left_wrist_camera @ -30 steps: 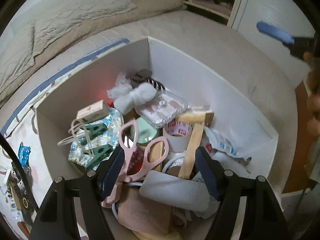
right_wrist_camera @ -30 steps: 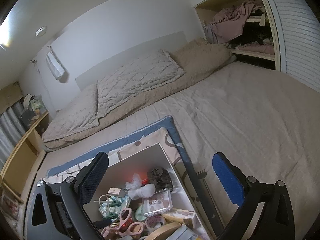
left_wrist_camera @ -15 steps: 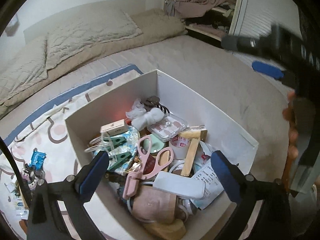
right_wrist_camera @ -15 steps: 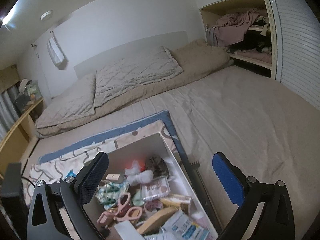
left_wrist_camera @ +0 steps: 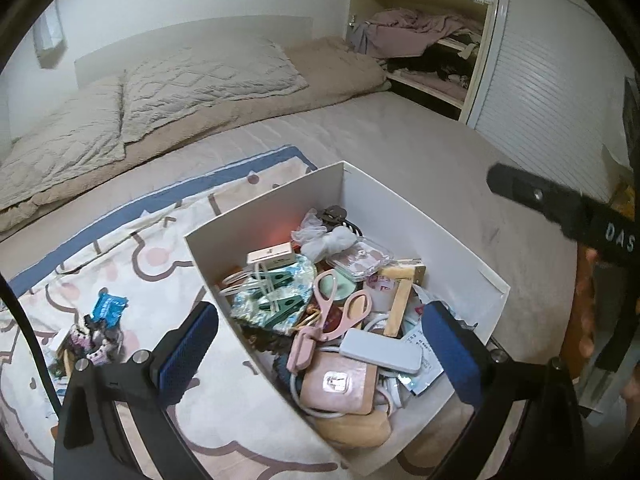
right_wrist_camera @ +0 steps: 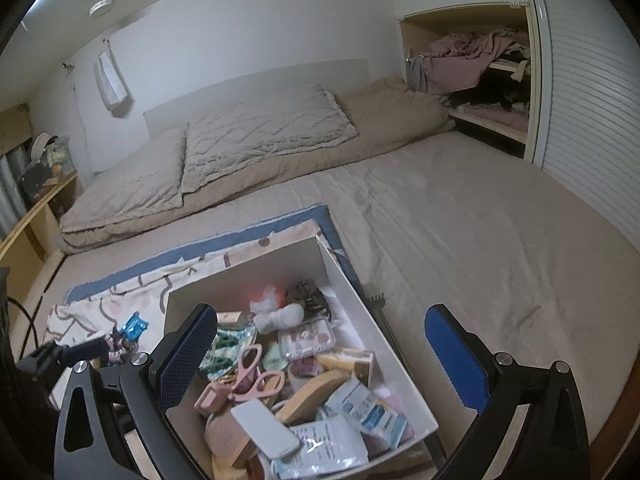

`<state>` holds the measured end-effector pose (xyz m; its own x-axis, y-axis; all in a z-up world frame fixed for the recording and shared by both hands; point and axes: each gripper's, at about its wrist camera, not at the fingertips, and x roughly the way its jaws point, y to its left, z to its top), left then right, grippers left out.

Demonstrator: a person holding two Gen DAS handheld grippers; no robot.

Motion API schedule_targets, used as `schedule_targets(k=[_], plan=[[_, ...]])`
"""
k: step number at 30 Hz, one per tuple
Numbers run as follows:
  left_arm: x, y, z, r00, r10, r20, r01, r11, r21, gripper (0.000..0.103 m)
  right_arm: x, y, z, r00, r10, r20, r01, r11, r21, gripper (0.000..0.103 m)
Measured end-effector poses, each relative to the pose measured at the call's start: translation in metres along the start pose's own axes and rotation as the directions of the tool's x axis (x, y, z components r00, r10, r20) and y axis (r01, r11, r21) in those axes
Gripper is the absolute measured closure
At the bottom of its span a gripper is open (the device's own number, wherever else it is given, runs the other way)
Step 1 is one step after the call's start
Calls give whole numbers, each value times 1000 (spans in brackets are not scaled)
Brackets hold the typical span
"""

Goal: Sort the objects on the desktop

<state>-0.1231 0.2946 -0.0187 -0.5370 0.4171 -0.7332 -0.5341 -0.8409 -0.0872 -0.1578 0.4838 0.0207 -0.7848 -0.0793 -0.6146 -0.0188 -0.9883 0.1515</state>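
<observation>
Left gripper (left_wrist_camera: 320, 344) hangs above the white box (left_wrist_camera: 404, 208), jaws having just been opening and now spread wide, nothing between the pads. The box sits on a patterned mat (left_wrist_camera: 120, 264) on the bed (left_wrist_camera: 420, 152), and it is crammed. Pink scissors (left_wrist_camera: 340, 312) lie near the box's middle, handles toward the far wall, tips toward the near corner. Just left of them, green clips (left_wrist_camera: 276, 292) on a shiny patterned pouch. Nearer the camera than the scissors, a flat white slab of a device (left_wrist_camera: 380, 354) rests across a pink case (left_wrist_camera: 340, 380) (what the device is, I cannot tell). Behind the scissors, a clear plastic container (left_wrist_camera: 358, 258) and a white wad of cloth (left_wrist_camera: 328, 242) by the box's far corner.

Right gripper (right_wrist_camera: 320, 354) hovers over the same box (right_wrist_camera: 400, 368), jaws apart, empty. Outside the box, to its left on the mat, a small heap of oddments with a blue packet (left_wrist_camera: 108, 306) on top.
</observation>
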Motion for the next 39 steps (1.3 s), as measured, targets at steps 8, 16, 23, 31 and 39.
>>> schedule_targets(k=[8,16,23,31,39], plan=[[-32,18,-5,999,12,43,-10,999,-46,1,-27,24,-8,1000,3,23,-2,1000,-29,0],[-78,38,-8,990,50,131,-39,996,-80,1,-49,42,-18,999,9,32,-7,999,-53,0],[-102,54,-19,984,86,154,-73,993,-88,1,-68,58,-29,999,15,38,-12,998,-61,0],[-128,72,-37,978,106,179,-87,990,-114,1,-86,76,-41,999,11,45,-7,996,-87,0],[-167,82,-52,965,122,233,-94,987,-130,1,-101,97,-59,999,-3,54,11,989,-148,0]])
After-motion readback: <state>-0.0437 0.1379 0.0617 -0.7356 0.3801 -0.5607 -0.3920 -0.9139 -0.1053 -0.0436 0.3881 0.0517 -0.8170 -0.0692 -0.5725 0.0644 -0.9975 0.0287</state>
